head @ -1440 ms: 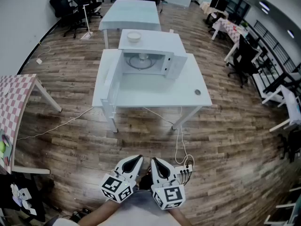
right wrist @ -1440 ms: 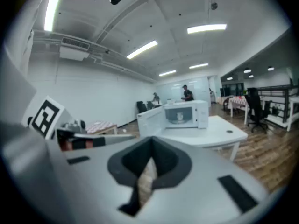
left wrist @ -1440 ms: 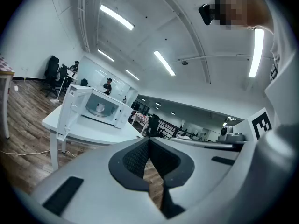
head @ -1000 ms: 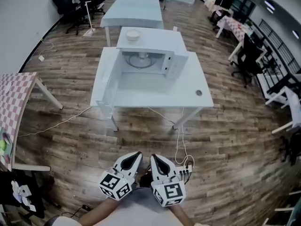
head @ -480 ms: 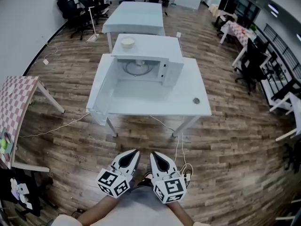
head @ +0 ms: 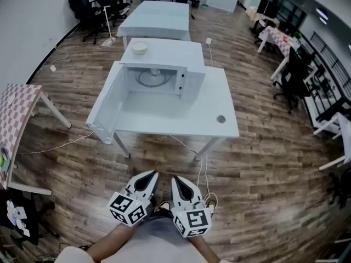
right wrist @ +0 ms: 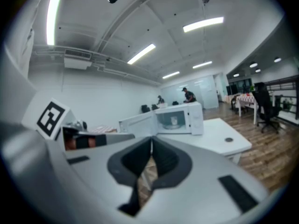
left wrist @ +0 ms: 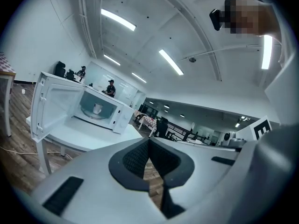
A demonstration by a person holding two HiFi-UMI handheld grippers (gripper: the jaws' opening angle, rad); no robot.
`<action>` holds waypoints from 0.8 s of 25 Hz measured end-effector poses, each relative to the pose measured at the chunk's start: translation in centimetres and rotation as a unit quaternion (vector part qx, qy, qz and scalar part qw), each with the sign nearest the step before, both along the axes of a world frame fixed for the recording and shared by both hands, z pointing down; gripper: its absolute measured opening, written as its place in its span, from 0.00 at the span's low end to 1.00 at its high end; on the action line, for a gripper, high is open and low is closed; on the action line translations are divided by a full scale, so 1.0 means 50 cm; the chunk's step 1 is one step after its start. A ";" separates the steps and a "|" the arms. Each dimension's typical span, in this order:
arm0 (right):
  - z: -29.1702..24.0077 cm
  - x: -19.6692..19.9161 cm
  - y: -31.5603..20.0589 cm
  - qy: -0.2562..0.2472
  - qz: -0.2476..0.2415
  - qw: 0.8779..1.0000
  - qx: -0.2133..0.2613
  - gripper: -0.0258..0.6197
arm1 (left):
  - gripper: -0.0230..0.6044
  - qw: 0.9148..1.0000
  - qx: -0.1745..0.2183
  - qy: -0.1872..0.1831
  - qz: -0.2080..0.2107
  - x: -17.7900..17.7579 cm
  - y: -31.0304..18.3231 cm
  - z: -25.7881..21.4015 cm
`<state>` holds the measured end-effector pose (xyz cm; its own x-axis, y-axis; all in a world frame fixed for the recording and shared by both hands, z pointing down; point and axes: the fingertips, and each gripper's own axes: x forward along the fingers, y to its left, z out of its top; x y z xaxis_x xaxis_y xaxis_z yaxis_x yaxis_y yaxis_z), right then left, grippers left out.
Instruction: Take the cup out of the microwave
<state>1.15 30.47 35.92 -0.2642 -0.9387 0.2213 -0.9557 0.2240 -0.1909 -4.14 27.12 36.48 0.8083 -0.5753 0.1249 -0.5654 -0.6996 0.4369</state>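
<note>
Holding the left hand-held gripper (head: 151, 174) and right hand-held gripper (head: 176, 179) clenched, empty, I face the far tabletop (head: 181, 116). Its microwave (head: 170, 53) stands open, cup (left wrist: 97, 108) inside.

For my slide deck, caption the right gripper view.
Shut, empty right gripper faces open microwave with cup inside, on a white table.

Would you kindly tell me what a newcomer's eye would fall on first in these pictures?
The white microwave stands on the white table, door swung wide open, a cup inside. Low in the head view, the left hand-held gripper and right hand-held gripper, both shut and empty, point toward it.
</note>
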 end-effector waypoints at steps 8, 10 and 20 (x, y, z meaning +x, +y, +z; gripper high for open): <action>0.023 0.039 -0.016 -0.006 -0.004 1.000 -0.021 0.08 | 0.05 1.000 -0.008 0.003 0.002 0.048 -0.017 0.003; 0.024 0.047 -0.022 -0.007 -0.006 1.000 -0.026 0.08 | 0.05 1.000 -0.008 0.002 0.001 0.056 -0.026 0.001; 0.039 0.058 -0.079 -0.011 -0.025 0.999 -0.040 0.08 | 0.05 1.000 -0.017 -0.007 -0.013 0.066 -0.083 0.007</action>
<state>4.06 26.50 37.87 -0.3161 -0.9035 0.2895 -0.9390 0.2545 -0.2311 -0.85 22.99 36.82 0.7911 -0.5916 0.1553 -0.5894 -0.6695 0.4521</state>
